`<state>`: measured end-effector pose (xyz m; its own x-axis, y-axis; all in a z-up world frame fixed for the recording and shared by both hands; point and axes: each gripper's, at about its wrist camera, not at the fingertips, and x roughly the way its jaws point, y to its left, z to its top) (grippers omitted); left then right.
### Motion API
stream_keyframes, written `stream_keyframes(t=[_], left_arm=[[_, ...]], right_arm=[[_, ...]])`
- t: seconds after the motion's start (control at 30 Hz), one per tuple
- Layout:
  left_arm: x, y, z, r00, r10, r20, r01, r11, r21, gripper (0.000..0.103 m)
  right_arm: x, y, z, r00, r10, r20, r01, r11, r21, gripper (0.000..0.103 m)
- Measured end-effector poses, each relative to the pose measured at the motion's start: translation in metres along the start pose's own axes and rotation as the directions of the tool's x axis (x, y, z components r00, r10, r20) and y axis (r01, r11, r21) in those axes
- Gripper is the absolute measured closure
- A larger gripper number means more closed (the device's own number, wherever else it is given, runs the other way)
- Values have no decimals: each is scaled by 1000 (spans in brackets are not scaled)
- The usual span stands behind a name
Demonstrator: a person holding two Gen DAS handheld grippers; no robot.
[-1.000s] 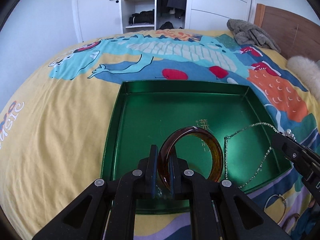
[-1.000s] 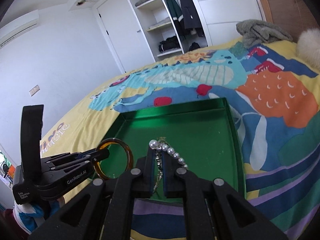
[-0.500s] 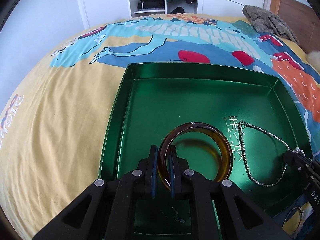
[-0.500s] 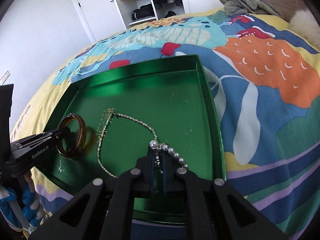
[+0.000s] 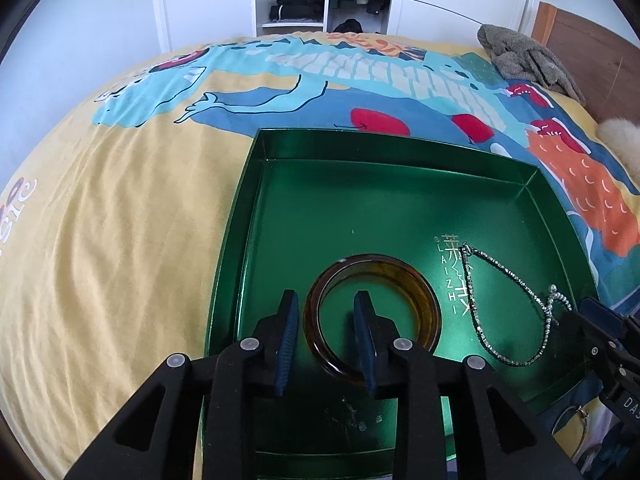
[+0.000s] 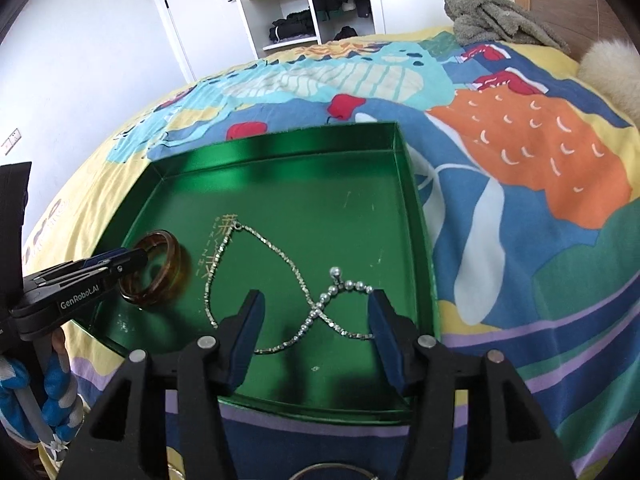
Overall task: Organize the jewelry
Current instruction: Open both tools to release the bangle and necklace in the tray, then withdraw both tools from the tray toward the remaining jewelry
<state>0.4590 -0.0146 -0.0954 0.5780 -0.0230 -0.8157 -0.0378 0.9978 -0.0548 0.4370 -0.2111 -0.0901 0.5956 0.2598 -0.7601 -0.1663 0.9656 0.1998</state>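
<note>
A green metal tray (image 5: 400, 168) (image 6: 416, 208) lies on the bed. An amber bangle (image 5: 404, 276) (image 6: 168, 268) lies flat on its floor. My left gripper (image 5: 326, 316) is open, its fingers astride the bangle's near rim. A silver chain necklace with a pearl strand (image 5: 508, 280) (image 6: 288, 264) lies spread on the tray floor. My right gripper (image 6: 314, 312) is open just above the necklace's near end, holding nothing. It also shows at the right edge of the left wrist view (image 5: 604, 324).
The bed has a colourful dinosaur cover (image 5: 120, 200). A grey plush blanket (image 6: 492, 16) and a white fluffy cushion (image 6: 608, 72) lie by the wooden headboard. Thin metal hoops (image 5: 576, 424) (image 6: 328, 470) lie on the cover by the tray's near edge. A wardrobe stands behind.
Both grippers came down over the tray and opened. The bangle left my left gripper and lies flat. The necklace left my right gripper and lies spread on the tray floor.
</note>
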Motion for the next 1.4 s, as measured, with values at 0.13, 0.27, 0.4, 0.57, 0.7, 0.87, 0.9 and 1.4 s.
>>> stream_keyframes(t=[0.13, 0.27, 0.4, 0.57, 0.7, 0.87, 0.9, 1.4], left_arm=[[-22, 2, -2, 1000, -5, 27, 4, 1000, 5, 73], [-53, 5, -8, 998, -5, 55, 5, 1000, 8, 73], [-94, 12, -19, 996, -14, 92, 13, 1000, 6, 73], [-149, 23, -40, 992, -29, 122, 28, 1000, 10, 73], [-193, 32, -67, 989, -53, 135, 51, 999, 11, 69], [-243, 38, -106, 983, -74, 167, 73, 997, 14, 66], [-251, 38, -114, 982, -74, 172, 72, 997, 17, 66], [-305, 28, -187, 978, -80, 190, 79, 997, 14, 51]], right_arm=[[-24, -1, 2, 999, -7, 32, 7, 1000, 10, 51], [-54, 7, 0, 998, 2, 67, -3, 1000, 8, 51], [-89, 21, -10, 996, 16, 93, -14, 1000, -18, 51], [-143, 37, -30, 989, 44, 142, -39, 999, -38, 51], [-187, 51, -49, 981, 61, 185, -51, 997, -58, 51], [-240, 72, -78, 969, 85, 233, -66, 994, -87, 51], [-249, 76, -84, 966, 94, 240, -74, 993, -93, 51], [-308, 90, -167, 955, 143, 260, -111, 985, -135, 51]])
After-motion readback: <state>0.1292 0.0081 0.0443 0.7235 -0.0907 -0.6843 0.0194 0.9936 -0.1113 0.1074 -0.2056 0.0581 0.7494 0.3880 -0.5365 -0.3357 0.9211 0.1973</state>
